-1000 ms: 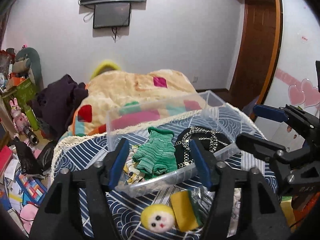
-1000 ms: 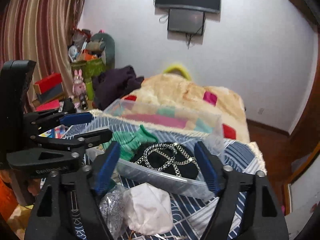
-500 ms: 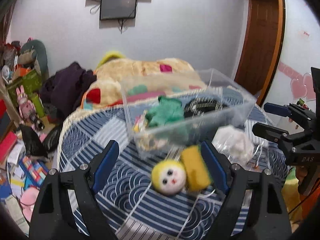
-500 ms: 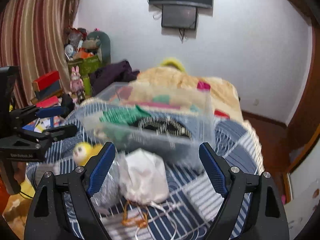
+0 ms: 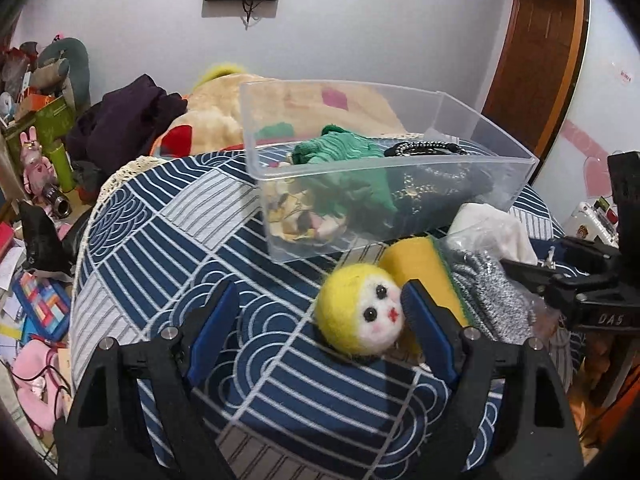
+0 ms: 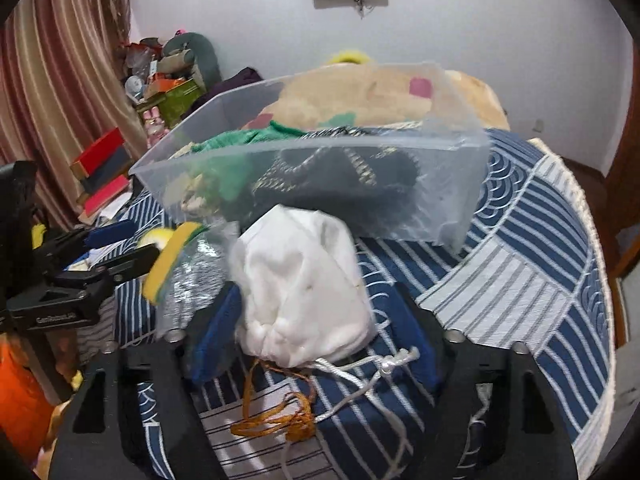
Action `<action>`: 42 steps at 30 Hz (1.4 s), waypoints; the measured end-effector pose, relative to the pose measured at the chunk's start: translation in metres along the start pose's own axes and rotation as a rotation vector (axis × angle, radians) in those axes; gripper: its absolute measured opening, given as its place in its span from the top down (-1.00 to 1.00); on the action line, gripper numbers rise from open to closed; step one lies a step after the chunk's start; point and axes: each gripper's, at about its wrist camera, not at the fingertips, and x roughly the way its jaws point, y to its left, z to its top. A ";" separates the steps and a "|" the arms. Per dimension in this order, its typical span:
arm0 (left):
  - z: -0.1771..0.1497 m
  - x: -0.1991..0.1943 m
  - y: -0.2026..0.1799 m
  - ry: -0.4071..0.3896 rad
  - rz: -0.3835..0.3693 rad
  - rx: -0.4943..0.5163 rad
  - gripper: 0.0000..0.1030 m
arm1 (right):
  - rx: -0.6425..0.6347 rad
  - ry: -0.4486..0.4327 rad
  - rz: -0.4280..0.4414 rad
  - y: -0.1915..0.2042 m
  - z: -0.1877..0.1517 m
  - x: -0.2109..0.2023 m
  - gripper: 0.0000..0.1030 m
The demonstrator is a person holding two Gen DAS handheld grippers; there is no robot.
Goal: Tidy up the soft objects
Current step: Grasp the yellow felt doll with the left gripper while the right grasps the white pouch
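A clear plastic bin (image 5: 492, 136) (image 6: 460, 184) on the blue patterned cloth holds a green knit item (image 5: 340, 152) and a black chained bag (image 5: 432, 148). In front of it lie a yellow felt doll head (image 5: 360, 316), a yellow sponge (image 5: 420, 264), a silver mesh bag (image 5: 488, 288) and a white drawstring pouch (image 6: 304, 288). My left gripper (image 5: 316, 332) is open, low over the cloth, with the doll head between its fingers toward the right one. My right gripper (image 6: 316, 332) is open with its fingers on either side of the white pouch.
The round table's cloth (image 5: 160, 240) drops off at left and right. Behind stand a bed with a beige blanket (image 5: 224, 120) and dark clothes (image 5: 128, 120). Toys and boxes clutter the floor at left (image 5: 36, 304). A wooden door (image 5: 532, 52) is at right.
Both grippers have pulled back from the bin and dropped low. The left now brackets the doll head; the right now brackets the white pouch.
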 end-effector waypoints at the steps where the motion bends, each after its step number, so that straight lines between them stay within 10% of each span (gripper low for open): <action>1: 0.000 0.000 -0.002 -0.003 -0.003 -0.001 -0.54 | 0.000 -0.001 0.000 -0.001 0.000 0.000 -0.07; 8: 0.003 -0.001 -0.010 0.006 -0.106 0.000 0.21 | -0.020 -0.040 0.009 0.004 -0.003 -0.011 0.38; 42: 0.064 -0.086 -0.009 -0.267 0.003 0.053 0.27 | -0.033 -0.408 -0.156 0.000 0.054 -0.101 0.40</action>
